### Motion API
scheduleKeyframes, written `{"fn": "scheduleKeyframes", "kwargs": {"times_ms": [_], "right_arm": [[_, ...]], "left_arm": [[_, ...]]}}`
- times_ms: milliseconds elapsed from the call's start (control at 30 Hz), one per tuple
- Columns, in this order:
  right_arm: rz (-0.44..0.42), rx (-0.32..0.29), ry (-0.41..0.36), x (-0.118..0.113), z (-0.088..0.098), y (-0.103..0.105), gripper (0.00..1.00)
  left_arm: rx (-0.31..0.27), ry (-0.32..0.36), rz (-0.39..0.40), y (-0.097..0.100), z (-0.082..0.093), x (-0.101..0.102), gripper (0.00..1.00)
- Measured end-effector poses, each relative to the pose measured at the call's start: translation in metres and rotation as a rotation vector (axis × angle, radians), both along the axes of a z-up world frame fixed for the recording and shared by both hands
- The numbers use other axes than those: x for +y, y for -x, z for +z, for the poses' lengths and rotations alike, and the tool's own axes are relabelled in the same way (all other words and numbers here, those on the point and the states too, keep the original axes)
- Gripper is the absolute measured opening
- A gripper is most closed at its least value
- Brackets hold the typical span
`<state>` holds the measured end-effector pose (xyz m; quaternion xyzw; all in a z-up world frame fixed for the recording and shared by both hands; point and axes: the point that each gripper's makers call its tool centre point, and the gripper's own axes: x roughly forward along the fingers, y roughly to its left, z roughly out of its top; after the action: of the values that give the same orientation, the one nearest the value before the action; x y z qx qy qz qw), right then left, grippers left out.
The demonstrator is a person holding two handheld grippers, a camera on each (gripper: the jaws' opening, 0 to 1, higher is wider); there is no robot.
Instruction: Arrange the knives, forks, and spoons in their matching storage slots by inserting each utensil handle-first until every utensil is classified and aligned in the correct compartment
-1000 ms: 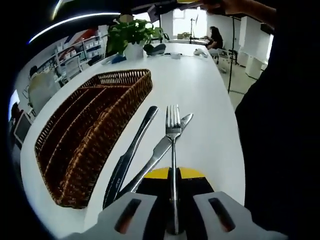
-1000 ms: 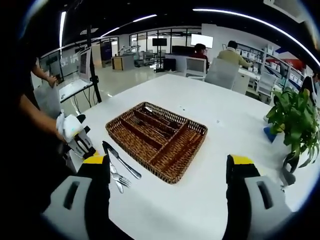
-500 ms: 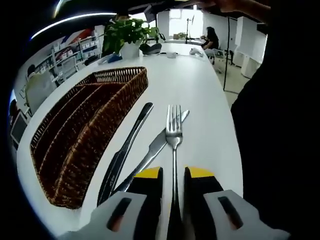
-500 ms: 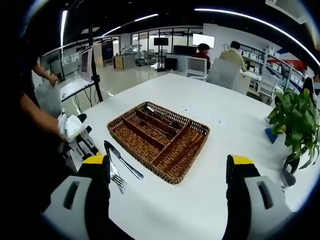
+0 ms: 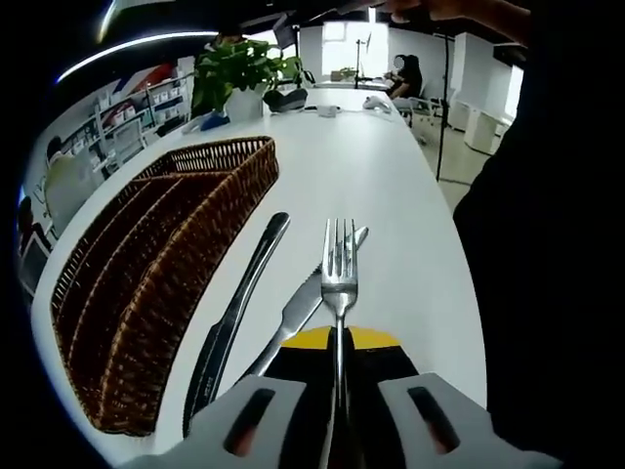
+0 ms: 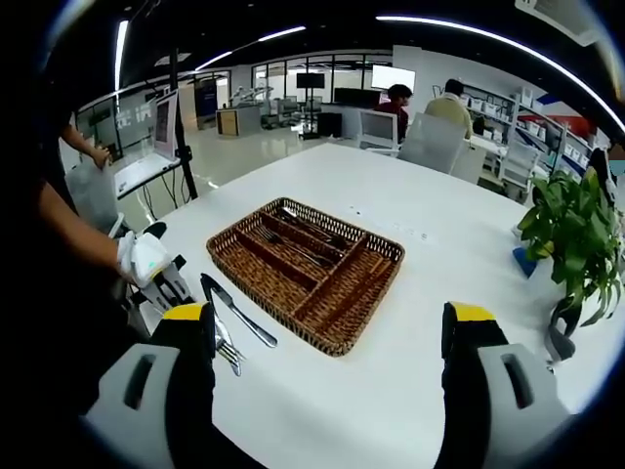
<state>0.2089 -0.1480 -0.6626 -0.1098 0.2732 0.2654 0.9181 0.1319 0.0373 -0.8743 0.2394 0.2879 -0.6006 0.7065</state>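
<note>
Fork's pinched now, jaws back together after half a second of slack

Left gripper [image 5: 335, 415] clamps the fork [image 5: 339, 293] handle, tines at 12 o'clock; two knives [image 5: 234, 313] and the wicker tray [image 5: 146, 264] lie at 10. Right gripper [image 6: 327, 386] hangs wide apart over the white table [image 6: 410, 293] in an open office.
</note>
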Motion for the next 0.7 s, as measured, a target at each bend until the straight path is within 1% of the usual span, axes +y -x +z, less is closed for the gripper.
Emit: {"fn": "scheduleKeyframes", "kwargs": {"times_ms": [67, 133, 200, 267, 367, 467, 600, 700], "right_arm": [[-0.007, 0.005, -0.008, 0.000, 0.000, -0.002, 1.00], [0.001, -0.006, -0.010, 0.004, 0.004, -0.005, 1.00], [0.009, -0.016, -0.007, 0.007, 0.006, -0.005, 1.00], [0.007, -0.017, -0.016, 0.007, 0.005, -0.004, 1.00], [0.012, -0.007, -0.009, 0.007, 0.001, -0.003, 1.00], [0.010, -0.015, -0.021, 0.007, 0.002, -0.005, 1.00], [0.029, -0.013, -0.005, 0.010, 0.002, -0.005, 1.00], [0.021, -0.023, -0.010, 0.007, 0.007, -0.008, 1.00]], "left_arm": [[0.003, -0.001, 0.016, -0.002, -0.001, 0.001, 0.02], [-0.009, -0.003, 0.029, -0.004, 0.001, 0.003, 0.01], [0.005, 0.024, 0.044, -0.007, 0.010, 0.003, 0.01], [0.000, 0.022, 0.043, -0.010, 0.019, 0.004, 0.01], [-0.005, 0.034, 0.028, -0.012, 0.030, 0.004, 0.01], [-0.019, 0.014, -0.006, -0.013, 0.036, 0.005, 0.01], [-0.028, 0.004, -0.035, -0.014, 0.044, 0.007, 0.01], [-0.036, -0.006, -0.068, -0.014, 0.050, 0.008, 0.00]]}}
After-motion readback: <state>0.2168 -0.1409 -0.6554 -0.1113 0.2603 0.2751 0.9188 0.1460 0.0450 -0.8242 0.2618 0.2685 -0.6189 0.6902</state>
